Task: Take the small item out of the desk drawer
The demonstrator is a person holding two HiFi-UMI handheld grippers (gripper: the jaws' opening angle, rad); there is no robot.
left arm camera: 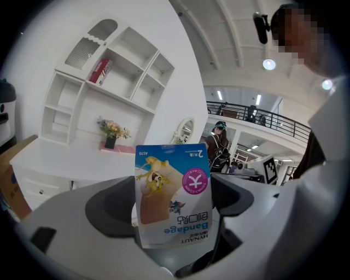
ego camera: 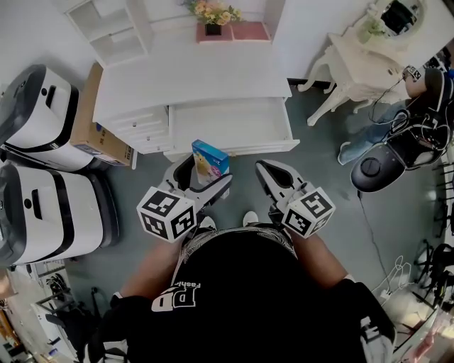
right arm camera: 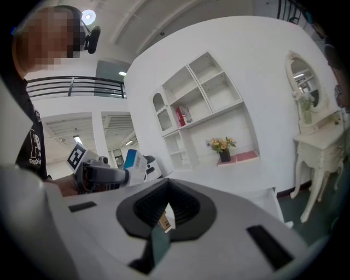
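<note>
A small blue bandage box (ego camera: 210, 161) is pinched between the jaws of my left gripper (ego camera: 204, 172), held in the air just in front of the open drawer (ego camera: 230, 147) of the white desk (ego camera: 191, 71). Seen from the left gripper view, the box (left arm camera: 172, 194) stands upright and upside down in my left gripper (left arm camera: 175, 240). The inside of the drawer (ego camera: 227, 120) looks bare white. My right gripper (ego camera: 268, 172) hangs beside the left one with its jaws shut on nothing; the right gripper view shows the pads of my right gripper (right arm camera: 164, 219) meeting.
Two white and grey machines (ego camera: 42, 106) (ego camera: 50, 213) and a cardboard box (ego camera: 96, 124) stand left of the desk. A flower pot (ego camera: 213, 15) and pink tray (ego camera: 250, 32) sit at its back. A white side table (ego camera: 362, 64), cables and a black round device (ego camera: 372, 170) crowd the right.
</note>
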